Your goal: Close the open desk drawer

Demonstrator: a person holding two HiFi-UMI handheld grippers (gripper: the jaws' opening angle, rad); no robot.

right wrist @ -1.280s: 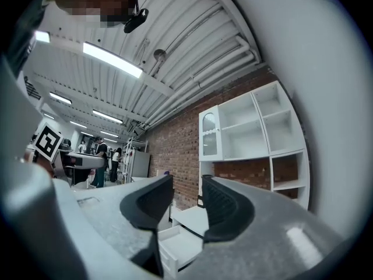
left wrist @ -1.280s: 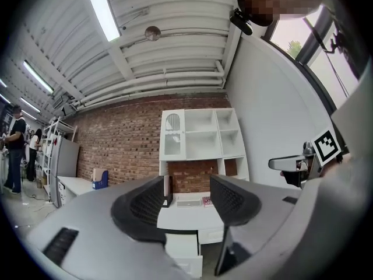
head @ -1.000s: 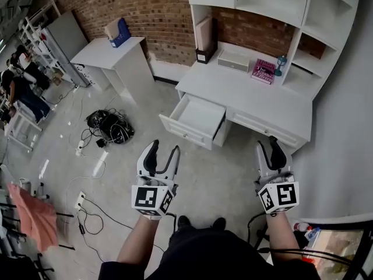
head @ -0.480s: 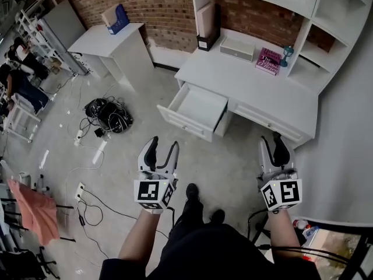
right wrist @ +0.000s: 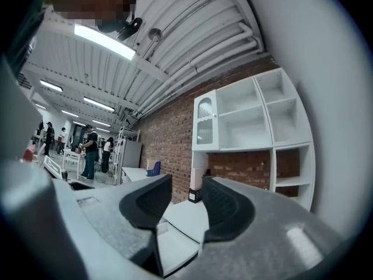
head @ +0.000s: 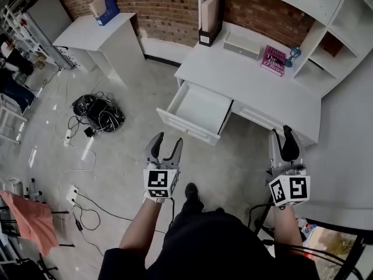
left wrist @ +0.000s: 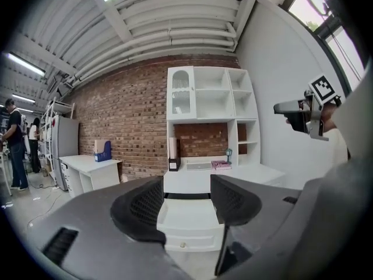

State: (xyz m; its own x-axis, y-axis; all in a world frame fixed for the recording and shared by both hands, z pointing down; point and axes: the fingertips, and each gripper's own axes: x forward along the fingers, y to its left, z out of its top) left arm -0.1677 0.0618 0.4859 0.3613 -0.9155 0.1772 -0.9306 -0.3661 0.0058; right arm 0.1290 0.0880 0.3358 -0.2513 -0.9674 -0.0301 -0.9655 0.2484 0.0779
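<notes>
Far left, a small white side counter (head: 93, 32) with a blue file box (head: 106, 7) stands against the rough red brick wall (head: 166, 4). Below it a tangle of black cables (head: 96, 109) lies on the smooth grey concrete floor (head: 122, 162).

The left gripper (head: 165, 146), grey plastic with ribbed black pads, has come forward over the last second along with the person's step. It now sits near the front panel of the open white rectangular desk drawer (head: 201, 107), but is still apart from it. Its jaws stand moderately wide with nothing between them. In the left gripper view the drawer's front and small round knob (left wrist: 182, 245) show through the gap, so the gripper is roughly lined up on it.

The drawer juts from the left end of the white painted desk counter (head: 250, 85), pulled well out, its flat interior bare. The approach looks nearly done and the push has not begun. A flat panel on slides should yield to a straight shove.

Further right a pink book (head: 274, 60) lies on the counter beneath white open shelving (head: 326, 16). The right gripper (head: 284, 142) has also advanced and hangs off the desk's right end, its jaws narrowly parted and empty.
</notes>
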